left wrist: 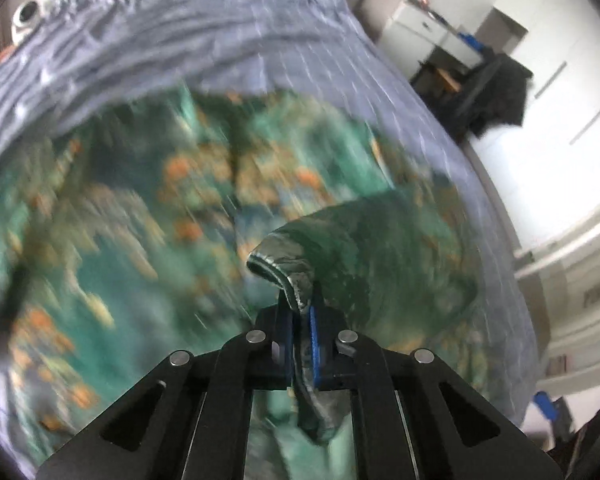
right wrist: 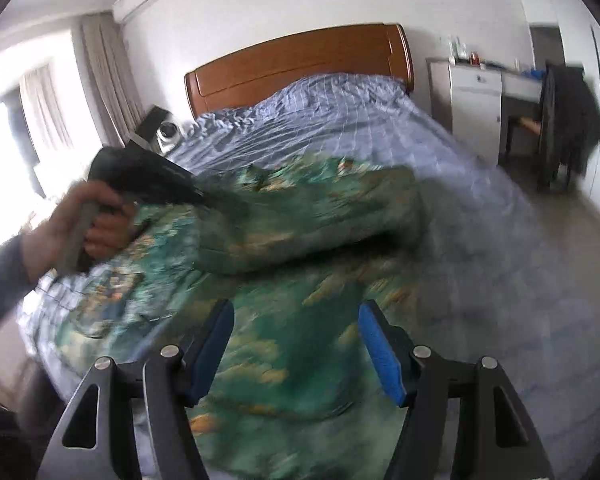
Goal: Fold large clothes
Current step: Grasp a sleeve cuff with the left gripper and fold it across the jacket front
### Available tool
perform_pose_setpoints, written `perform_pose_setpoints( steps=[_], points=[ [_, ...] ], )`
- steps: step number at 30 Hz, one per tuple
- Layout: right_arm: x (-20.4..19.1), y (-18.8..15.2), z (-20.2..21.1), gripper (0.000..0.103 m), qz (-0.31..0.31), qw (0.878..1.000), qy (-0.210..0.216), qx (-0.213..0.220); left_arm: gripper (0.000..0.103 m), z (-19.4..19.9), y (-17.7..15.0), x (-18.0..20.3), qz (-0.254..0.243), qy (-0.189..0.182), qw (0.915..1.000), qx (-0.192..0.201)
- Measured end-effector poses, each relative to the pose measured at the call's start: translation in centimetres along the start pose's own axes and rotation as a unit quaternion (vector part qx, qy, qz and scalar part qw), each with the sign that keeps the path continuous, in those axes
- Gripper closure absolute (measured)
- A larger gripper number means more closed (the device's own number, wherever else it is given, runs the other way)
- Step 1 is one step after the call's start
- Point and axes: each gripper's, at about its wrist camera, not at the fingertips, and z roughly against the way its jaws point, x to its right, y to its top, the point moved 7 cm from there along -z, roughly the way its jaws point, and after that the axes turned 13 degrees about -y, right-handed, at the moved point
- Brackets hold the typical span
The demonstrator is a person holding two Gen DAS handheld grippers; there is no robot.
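Note:
A large green garment with orange and blue print (left wrist: 148,216) lies spread on the bed, blurred by motion. My left gripper (left wrist: 300,312) is shut on a hemmed edge of the garment, and lifts a fold (left wrist: 380,248) of it above the rest. In the right wrist view the garment (right wrist: 292,344) lies below my right gripper (right wrist: 296,320), which is open and empty just above the cloth. The left gripper (right wrist: 148,176) shows there at the left, held by a hand, with a raised fold (right wrist: 320,216) trailing from it.
The bed has a blue striped sheet (right wrist: 340,116) and a brown wooden headboard (right wrist: 300,60). A white round device (right wrist: 168,132) sits beside the bed at the left. A white cabinet (right wrist: 476,96) and a chair with dark clothes (right wrist: 568,120) stand at the right.

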Motion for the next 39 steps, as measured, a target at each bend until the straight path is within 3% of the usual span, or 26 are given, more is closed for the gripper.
perform_pose_setpoints(
  steps=[4,7,15,17,21,23,27,34,39],
  points=[
    [2.1,3.4,-2.8,0.037,0.032,0.999,-0.032,0.011,0.098,-0.7,4.0,-3.6,0.004,0.031,0.9994,0.017],
    [3.1,5.7,-5.9,0.037,0.055,0.997,-0.048,0.010,0.098,-2.7,5.0,-6.1,0.014,0.048,0.9985,0.020],
    [4.4,10.5,-17.9,0.037,0.050,0.997,-0.025,-0.061,0.098,-6.8,2.6,-9.5,0.045,0.050,0.9976,0.014],
    [4.2,11.8,-21.3,0.052,0.045,0.995,-0.015,-0.083,0.098,-6.9,2.1,-9.7,0.046,0.049,0.9976,0.016],
    [3.8,13.7,-27.0,0.055,0.010,0.995,-0.012,-0.100,0.097,-7.6,1.6,-9.7,0.020,0.064,0.9976,0.015],
    [3.2,14.0,-28.9,0.055,0.004,0.995,-0.005,-0.102,0.097,-8.0,1.1,-9.8,0.009,0.069,0.9975,0.016],
    [2.6,11.3,-33.8,0.055,0.000,0.982,-0.005,-0.186,0.097,-8.2,0.8,-10.1,0.012,0.061,0.9978,0.025],
    [1.9,10.5,-30.3,0.055,0.027,0.983,-0.009,-0.183,0.096,-8.1,0.7,-10.4,0.017,0.052,0.9979,0.035],
    [1.5,7.1,-25.1,0.055,0.057,0.981,0.003,-0.188,0.096,-8.0,0.4,-10.3,0.015,0.056,0.9975,0.041]
  ],
)
